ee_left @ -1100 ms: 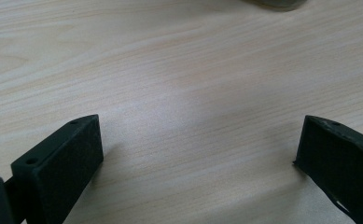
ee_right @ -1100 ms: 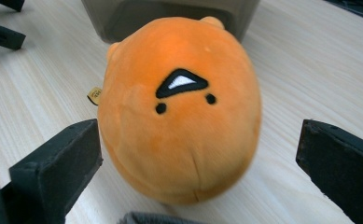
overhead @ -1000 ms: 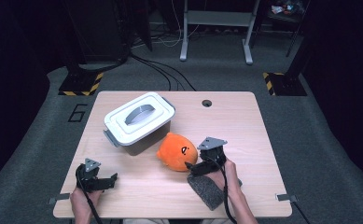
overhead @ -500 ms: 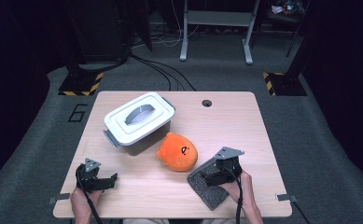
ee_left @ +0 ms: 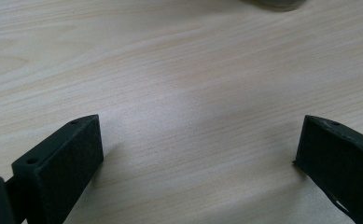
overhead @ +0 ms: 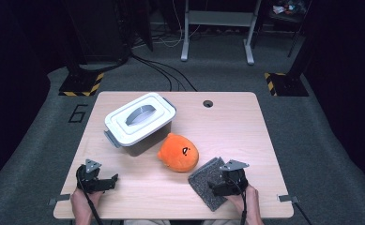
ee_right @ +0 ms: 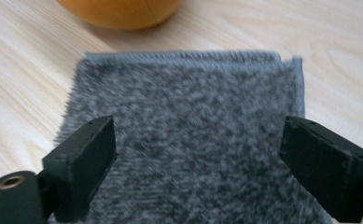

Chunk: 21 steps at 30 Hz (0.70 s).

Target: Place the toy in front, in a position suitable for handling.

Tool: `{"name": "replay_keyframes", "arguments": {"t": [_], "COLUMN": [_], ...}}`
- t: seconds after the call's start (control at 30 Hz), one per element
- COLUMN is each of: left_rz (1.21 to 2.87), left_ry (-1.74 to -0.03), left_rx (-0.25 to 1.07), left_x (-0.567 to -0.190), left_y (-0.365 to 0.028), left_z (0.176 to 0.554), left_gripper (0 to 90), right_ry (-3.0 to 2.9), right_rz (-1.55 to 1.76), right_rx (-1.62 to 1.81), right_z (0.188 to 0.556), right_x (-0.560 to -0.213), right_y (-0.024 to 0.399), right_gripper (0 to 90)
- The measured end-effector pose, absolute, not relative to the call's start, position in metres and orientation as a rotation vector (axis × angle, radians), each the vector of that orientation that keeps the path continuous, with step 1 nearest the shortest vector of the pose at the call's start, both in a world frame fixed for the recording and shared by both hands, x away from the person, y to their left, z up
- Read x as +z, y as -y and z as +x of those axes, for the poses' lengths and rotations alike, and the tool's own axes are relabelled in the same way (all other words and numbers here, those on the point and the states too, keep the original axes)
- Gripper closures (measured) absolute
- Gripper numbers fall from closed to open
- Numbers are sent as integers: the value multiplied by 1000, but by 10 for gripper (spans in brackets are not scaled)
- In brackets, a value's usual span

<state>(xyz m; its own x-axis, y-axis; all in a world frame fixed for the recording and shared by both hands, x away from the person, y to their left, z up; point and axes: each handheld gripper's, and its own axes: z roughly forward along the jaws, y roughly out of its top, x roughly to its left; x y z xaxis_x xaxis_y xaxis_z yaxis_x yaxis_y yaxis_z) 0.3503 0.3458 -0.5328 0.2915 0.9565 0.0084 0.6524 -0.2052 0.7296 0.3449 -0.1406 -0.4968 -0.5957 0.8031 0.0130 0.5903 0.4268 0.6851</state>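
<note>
One readable mark: a large "6" point(overhead: 78, 113) on the grey floor mat point(overhead: 44, 136), off the counter's point(overhead: 236, 126) far-left corner, roughly 10 o'clock from the counter centre in the high view. Yellow-black hazard stripes point(overhead: 81, 86) on the floor at 11 o'clock and point(overhead: 283, 83) at 1 o'clock are signs only, no text. The orange plush point(overhead: 178, 152) has a small dark face mark, not lettering. No labels or brands legible on the box point(overhead: 140, 123), the cloth point(overhead: 208, 185), or in either gripper view.
</note>
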Motion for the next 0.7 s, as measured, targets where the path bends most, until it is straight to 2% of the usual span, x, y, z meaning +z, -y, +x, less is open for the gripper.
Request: {"name": "replay_keyframes", "arguments": {"t": [0.4, 0.7], "left_rz": [1946, 1945], "left_ry": [-1433, -1434], "left_rx": [631, 631], "left_x": [-533, -533], "left_y": [-346, -346], "left_z": [350, 351], "left_gripper": [4, 3], "right_ry": [-2310, -2260], "right_rz": [1310, 1400], "right_rx": [897, 872], "right_z": [340, 339], "right_x": [-508, -512], "right_y": [142, 142], "right_gripper": [150, 275]}}
